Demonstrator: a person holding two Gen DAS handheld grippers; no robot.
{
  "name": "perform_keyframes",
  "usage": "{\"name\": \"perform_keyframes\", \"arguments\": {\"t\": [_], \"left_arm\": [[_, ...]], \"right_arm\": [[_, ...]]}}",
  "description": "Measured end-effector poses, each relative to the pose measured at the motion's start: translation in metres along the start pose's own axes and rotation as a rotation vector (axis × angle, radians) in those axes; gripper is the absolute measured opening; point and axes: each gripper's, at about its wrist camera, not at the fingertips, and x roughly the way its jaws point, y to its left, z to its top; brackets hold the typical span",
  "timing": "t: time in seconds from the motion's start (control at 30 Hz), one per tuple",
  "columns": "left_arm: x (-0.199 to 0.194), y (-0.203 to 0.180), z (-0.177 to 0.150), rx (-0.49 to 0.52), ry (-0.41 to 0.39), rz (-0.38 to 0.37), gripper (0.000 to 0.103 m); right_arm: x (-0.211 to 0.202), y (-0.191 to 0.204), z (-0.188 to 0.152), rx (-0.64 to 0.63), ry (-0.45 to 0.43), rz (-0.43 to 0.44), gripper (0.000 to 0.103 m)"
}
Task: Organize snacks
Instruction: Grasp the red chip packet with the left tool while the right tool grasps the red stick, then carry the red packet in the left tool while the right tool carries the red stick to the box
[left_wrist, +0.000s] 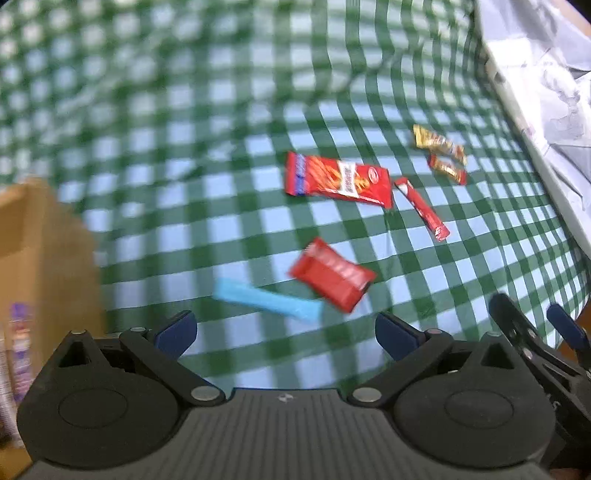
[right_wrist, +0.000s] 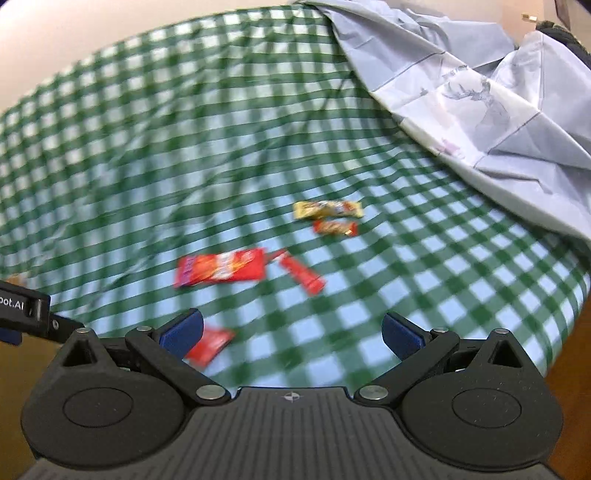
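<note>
You are holding both grippers empty, fingers spread wide: the left gripper is hovering over the blue bar and red packet near the front edge of the checked cloth, the right gripper beside it. Other snacks are lying toward the middle. The cardboard box is standing at the cloth's left edge. The blur suggests fast motion, so you are risking overshooting or bunching the loose cloth.

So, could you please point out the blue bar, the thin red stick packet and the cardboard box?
blue bar (left_wrist: 267, 303), left wrist view, mid-length
thin red stick packet (left_wrist: 422, 208), left wrist view, middle
cardboard box (left_wrist: 44, 258), left wrist view, side wall
</note>
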Motion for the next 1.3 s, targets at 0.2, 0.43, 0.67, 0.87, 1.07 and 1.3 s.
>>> {"name": "perform_keyframes", "arguments": {"t": [0.2, 0.43, 0.67, 0.87, 1.07, 1.3], "left_arm": [[0.091, -0.009, 0.036, -0.096, 0.121, -0.021, 0.103], [0.14, -0.017, 0.045, -0.158, 0.214, -0.047, 0.103], [0.13, -0.043, 0.036, -0.073, 0.123, 0.039, 0.057], [0.105, -0.04, 0.031, -0.042, 0.084, 0.035, 0.053], [0.033, -0.026, 0.012, -0.009, -0.056, -0.002, 0.054], [-0.064, 0.017, -0.047, 0.007, -0.169, -0.005, 0.054]], "right_arm": [[0.108, -0.019, 0.013, -0.069, 0.028, -0.01, 0.102], [0.203, -0.022, 0.014, -0.14, 0.076, 0.001, 0.102], [0.219, -0.011, 0.007, -0.223, 0.018, 0.063, 0.062], [0.2, -0.001, 0.008, -0.283, 0.047, 0.111, 0.011], [0.144, -0.014, 0.018, -0.149, -0.005, 0.084, 0.011], [0.027, -0.002, 0.004, -0.076, -0.089, 0.16, 0.011]]}}
